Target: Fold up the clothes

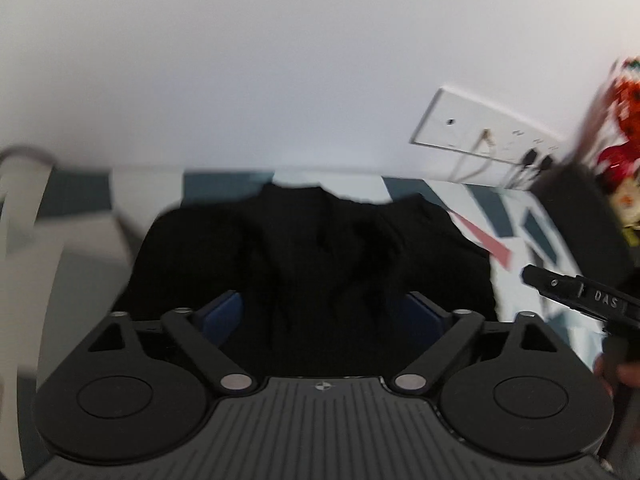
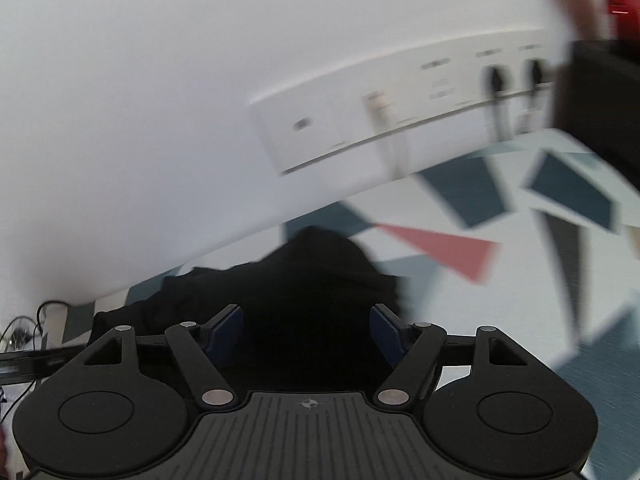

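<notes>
**Fold under way, not finished**

The black garment is seen bunched on the patterned surface near the wall. Both the left gripper and the right gripper are spread apart, nothing clamped. Flattening and further folds are judged outstanding.

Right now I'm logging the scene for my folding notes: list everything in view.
black garment: one, black, bunched on the patterned cover, in front of both tongs
patterned cover: one, white with dark blue, grey and pink shapes, under the garment
socket panel: one, white, on the wall, cables plugged in
red and orange object: one, far right, blurred
left tongs: one, black with blue pads, open
right tongs: one, black with blue pads, open
</notes>
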The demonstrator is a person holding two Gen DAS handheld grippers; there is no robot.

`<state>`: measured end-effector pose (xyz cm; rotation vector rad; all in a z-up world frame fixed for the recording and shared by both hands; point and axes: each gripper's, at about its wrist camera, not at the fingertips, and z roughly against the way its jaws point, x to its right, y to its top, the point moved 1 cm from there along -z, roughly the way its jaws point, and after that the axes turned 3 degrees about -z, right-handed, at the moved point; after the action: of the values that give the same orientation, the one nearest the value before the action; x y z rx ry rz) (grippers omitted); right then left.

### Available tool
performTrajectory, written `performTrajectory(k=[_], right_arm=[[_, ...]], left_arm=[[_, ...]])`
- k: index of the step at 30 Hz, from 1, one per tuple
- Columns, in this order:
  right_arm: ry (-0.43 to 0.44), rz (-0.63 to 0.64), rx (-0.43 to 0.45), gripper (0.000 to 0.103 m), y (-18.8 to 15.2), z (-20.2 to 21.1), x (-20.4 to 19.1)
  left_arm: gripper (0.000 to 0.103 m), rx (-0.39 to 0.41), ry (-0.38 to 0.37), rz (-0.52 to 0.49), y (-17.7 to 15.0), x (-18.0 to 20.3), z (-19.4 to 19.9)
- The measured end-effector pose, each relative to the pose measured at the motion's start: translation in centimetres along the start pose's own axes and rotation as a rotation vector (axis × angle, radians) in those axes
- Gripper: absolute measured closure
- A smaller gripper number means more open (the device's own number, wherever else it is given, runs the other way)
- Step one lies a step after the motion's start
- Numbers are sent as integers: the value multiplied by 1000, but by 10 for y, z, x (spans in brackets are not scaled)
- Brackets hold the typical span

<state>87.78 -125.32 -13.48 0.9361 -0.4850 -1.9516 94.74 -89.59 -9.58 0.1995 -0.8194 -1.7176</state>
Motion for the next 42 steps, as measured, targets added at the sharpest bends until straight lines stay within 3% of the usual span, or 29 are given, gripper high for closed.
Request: performTrajectory(k=[4, 8, 13, 16, 22, 24, 25, 26, 27, 31, 35, 38, 42], right_arm=[[-41, -102, 32, 36, -27, 60, 43], [-88, -113, -12, 41, -77, 101, 66], [-144, -55, -70, 43, -138, 119, 72], [-162, -24, -51, 43, -159, 117, 70], [-198, 29, -23, 46, -163, 101, 60], [-213, 43, -34, 60, -164, 99, 58], [-220, 50, -39, 69, -164, 98, 57], [-228, 56, -45, 88, -165, 97, 55], [-235, 63, -50, 94, -165, 96, 54], [-219, 29, -83, 98, -173, 116, 52], [-231, -51, -35, 98, -181, 158, 52], [-250, -132, -3, 98, -190, 187, 62], [-295, -174, -42, 98, -210, 198, 79]], left_arm=[[12, -54, 39, -3, -68, -9, 40], [12, -48, 169, -42, -134, -11, 71], [13, -109, 141, 2, -189, -14, 84], [23, -133, 154, -13, -215, -14, 89], [27, -105, 141, -9, -245, -15, 94], [31, -83, 164, -34, -249, -11, 93], [51, -82, 177, -50, -250, -8, 94], [82, -82, 190, -69, -252, -6, 95], [98, -90, 191, -83, -253, -4, 96], [100, -56, 157, -47, -256, -7, 110], [101, -22, 146, -50, -257, -10, 129], [101, -49, 144, -56, -262, -14, 132], [101, -102, 140, -72, -276, -17, 132]])
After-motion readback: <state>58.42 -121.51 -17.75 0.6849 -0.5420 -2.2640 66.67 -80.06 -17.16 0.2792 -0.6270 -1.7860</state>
